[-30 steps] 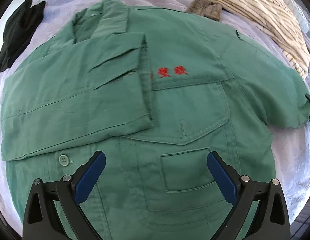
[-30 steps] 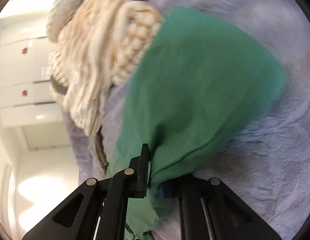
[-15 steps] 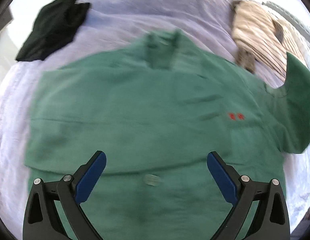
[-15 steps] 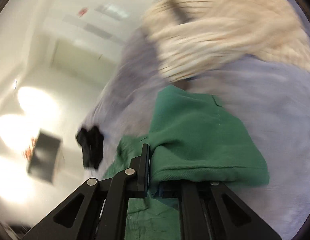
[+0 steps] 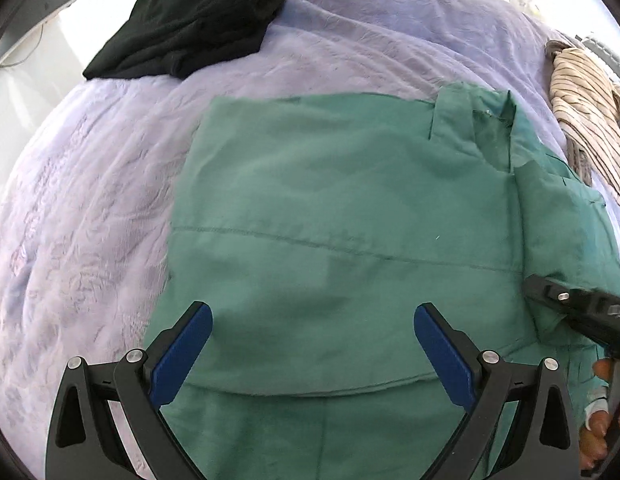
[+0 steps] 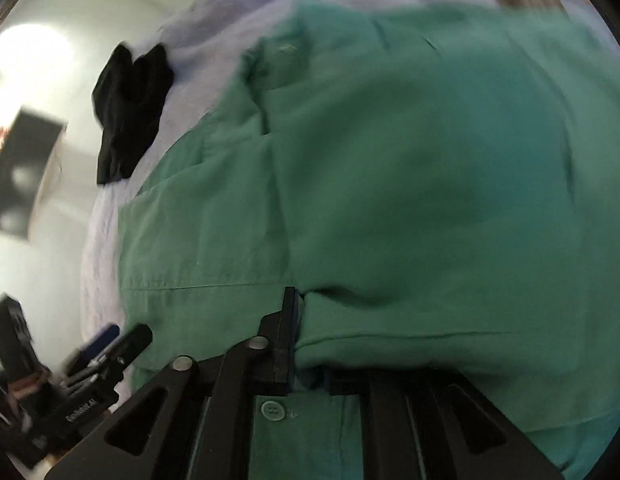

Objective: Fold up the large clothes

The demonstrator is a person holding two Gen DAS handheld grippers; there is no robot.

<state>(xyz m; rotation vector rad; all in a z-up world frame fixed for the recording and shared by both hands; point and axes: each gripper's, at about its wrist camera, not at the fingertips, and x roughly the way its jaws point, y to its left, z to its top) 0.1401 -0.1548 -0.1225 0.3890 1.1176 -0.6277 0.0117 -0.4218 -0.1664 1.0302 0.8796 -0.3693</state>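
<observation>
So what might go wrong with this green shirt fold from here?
The right gripper has just been opening with the sleeve's edge between its jaws, so the sleeve could land crooked. The green shirt lies on a soft, wrinkly purple blanket, so it may shift. The open left gripper could snag the fabric.

The left gripper (image 5: 313,354) has a black frame made of two angled arms with triangular holes, and round silver screws sit at the joints. Each of its fingers (image 5: 181,354) carries a long blue pad on the inner side. The right gripper (image 6: 312,344) has the same black frame with the same silver screws and triangular holes (its blue pads show only as thin edges). Seen from the left wrist, it is a black bar with one silver screw and small white lettering, too small to read.
</observation>
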